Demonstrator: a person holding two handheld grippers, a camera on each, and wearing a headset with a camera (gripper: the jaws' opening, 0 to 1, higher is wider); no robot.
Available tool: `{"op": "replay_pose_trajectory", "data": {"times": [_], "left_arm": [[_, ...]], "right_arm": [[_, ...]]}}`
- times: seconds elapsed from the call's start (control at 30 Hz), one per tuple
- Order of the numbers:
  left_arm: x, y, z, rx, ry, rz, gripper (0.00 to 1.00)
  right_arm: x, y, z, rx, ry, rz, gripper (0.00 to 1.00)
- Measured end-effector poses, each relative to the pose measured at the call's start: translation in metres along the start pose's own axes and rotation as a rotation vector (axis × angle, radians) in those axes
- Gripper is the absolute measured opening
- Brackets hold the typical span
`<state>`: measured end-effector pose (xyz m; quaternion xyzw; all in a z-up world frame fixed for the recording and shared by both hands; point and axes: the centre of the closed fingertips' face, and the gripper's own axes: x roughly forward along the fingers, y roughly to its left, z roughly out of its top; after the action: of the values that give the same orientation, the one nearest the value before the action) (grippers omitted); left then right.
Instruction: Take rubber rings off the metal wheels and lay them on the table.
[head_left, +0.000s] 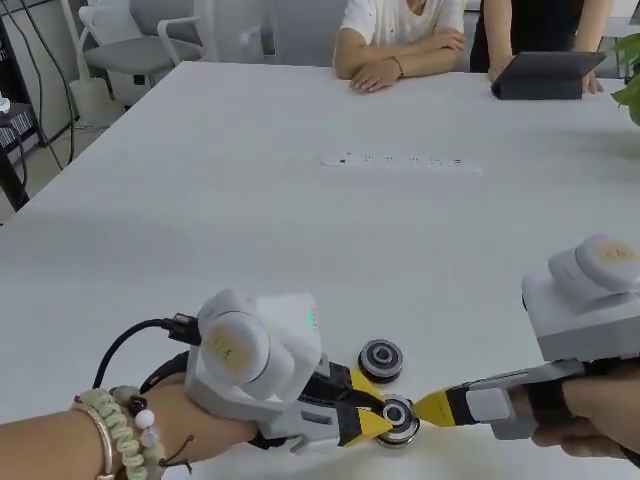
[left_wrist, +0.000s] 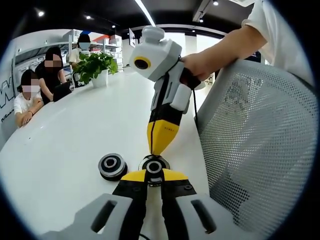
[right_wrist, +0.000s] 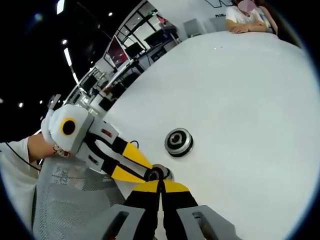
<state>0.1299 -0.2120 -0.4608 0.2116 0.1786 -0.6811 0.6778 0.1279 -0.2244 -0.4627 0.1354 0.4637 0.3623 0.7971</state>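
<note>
A small round metal wheel with a black rubber ring around it (head_left: 398, 420) lies flat at the near edge of the white tabletop (head_left: 300, 230), caught between the two yellow-tipped tools. The left tongs (head_left: 376, 425) come in from the left, narrowed onto the wheel's near-left side so that the yellow tips grip it. The right tongs (head_left: 421, 406) reach in from the right, drawn together to a point that touches the wheel's opposite rim; whether that point pinches the rubber I cannot tell. A second wheel of the same kind (head_left: 381, 358), its ring on it, lies flat just beyond the first, apart from both tools. The wrist behind the left tongs wears bead and cord bracelets (head_left: 120, 430). Farther up the tabletop a long white power strip (head_left: 400, 161) lies on its own. At the far edge a seated person rests folded arms (head_left: 395, 60), next to a dark grey tablet (head_left: 540, 75). A grey mesh chair back (left_wrist: 255, 140) stands beside the tabletop in the left gripper view.
</note>
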Motion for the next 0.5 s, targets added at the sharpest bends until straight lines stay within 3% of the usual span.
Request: {"op": "replay_pose_trajectory", "data": {"times": [0.5], "left_arm": [[0.0002,0.0004,-0.0002,-0.003,-0.001,-0.001,0.04]], "right_arm": [[0.0007,0.0026,0.0012,-0.02,0.0,0.003,0.0]]}}
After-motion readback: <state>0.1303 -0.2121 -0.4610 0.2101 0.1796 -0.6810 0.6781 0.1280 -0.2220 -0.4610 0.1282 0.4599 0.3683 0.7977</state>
